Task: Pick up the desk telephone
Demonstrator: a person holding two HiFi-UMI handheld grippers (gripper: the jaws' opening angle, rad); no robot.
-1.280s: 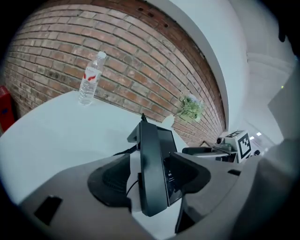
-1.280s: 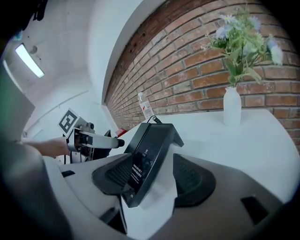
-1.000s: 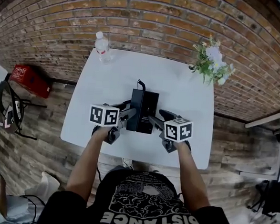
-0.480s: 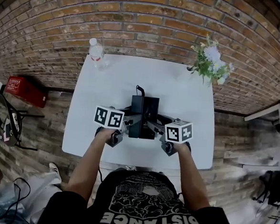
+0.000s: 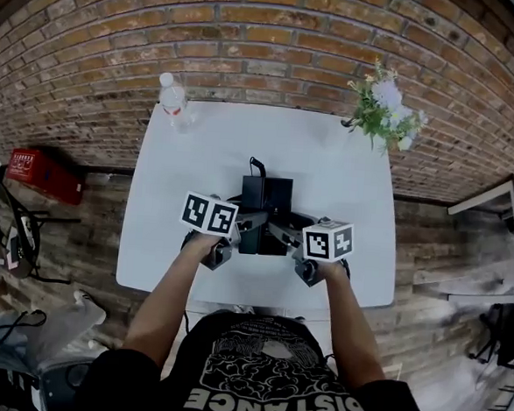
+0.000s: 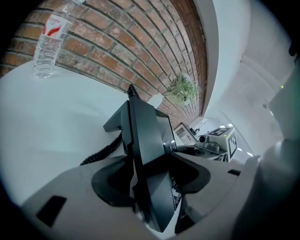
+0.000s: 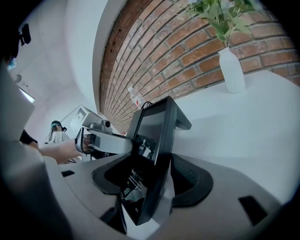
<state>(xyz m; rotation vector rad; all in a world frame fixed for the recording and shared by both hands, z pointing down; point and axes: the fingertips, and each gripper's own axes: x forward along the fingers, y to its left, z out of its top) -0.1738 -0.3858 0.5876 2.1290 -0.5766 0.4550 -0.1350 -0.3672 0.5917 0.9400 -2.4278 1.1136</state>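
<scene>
The black desk telephone [image 5: 265, 211] sits in the middle of the white table [image 5: 190, 160], its coiled cord [image 6: 101, 151] trailing on the left. My left gripper [image 5: 249, 223] grips its left edge, my right gripper [image 5: 278, 231] its right edge. In the left gripper view the phone [image 6: 145, 140] stands edge-on between the jaws of the left gripper [image 6: 150, 187]. In the right gripper view the phone's screen side [image 7: 157, 136] is pinched by the right gripper [image 7: 150, 187]. Whether the phone is off the table I cannot tell.
A clear water bottle [image 5: 172, 100] stands at the table's far left corner. A white vase of flowers [image 5: 385, 108] stands at the far right corner. A brick wall [image 5: 268, 52] runs behind the table. A red crate [image 5: 44, 172] lies on the floor at the left.
Both grippers have drawn inward along the phone's sides and now pinch its near part. The head view has shifted slightly, and the bottle and flowers stay where they were.
</scene>
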